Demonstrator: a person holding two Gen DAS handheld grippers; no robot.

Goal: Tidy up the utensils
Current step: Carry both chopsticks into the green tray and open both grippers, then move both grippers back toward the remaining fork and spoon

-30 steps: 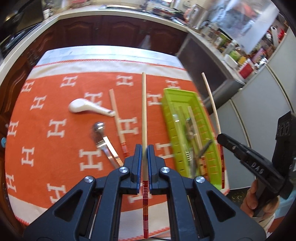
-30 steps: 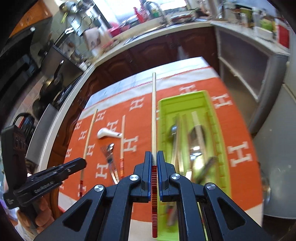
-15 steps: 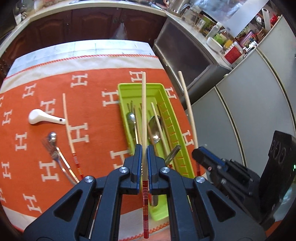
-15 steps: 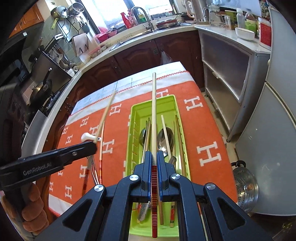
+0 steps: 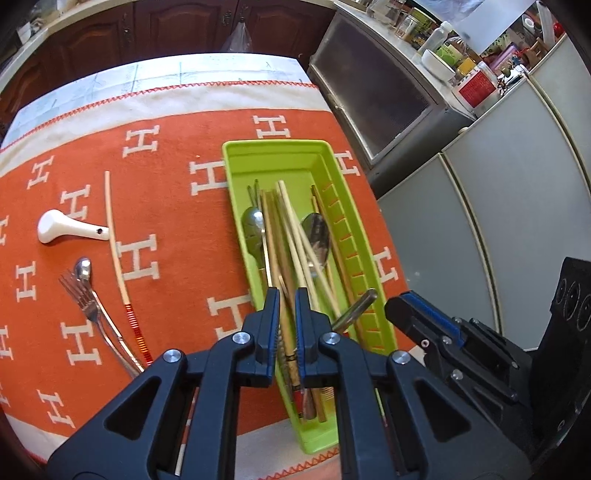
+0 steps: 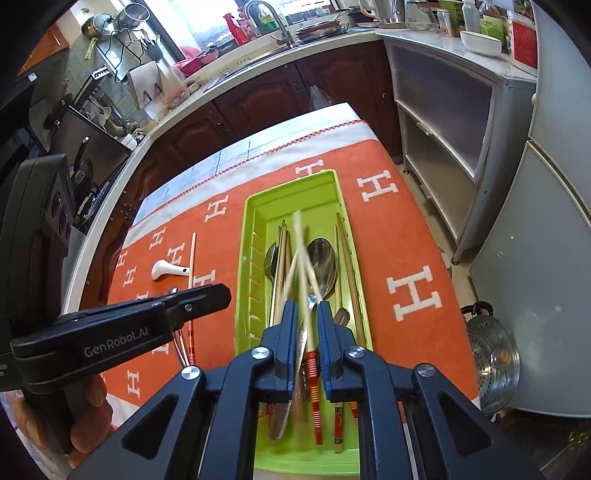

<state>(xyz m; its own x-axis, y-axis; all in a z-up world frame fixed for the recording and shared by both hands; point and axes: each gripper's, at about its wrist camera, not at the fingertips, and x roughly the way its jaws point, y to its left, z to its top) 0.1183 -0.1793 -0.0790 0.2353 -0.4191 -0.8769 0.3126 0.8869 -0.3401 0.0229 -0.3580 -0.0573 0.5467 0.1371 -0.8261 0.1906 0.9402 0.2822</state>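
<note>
The right gripper (image 6: 307, 334) is seen with jaws opening, a blurred chopstick (image 6: 301, 258) loose between them, its long axis running near to far over the green tray (image 6: 255, 206). The left gripper (image 5: 285, 325), narrowly parted, is held empty above it.

A home kitchen: a sink with tap (image 6: 271, 22) under the window, dark wood cabinets (image 6: 258, 99), hanging pans (image 6: 110, 22), probably a stove (image 6: 85, 147).
</note>
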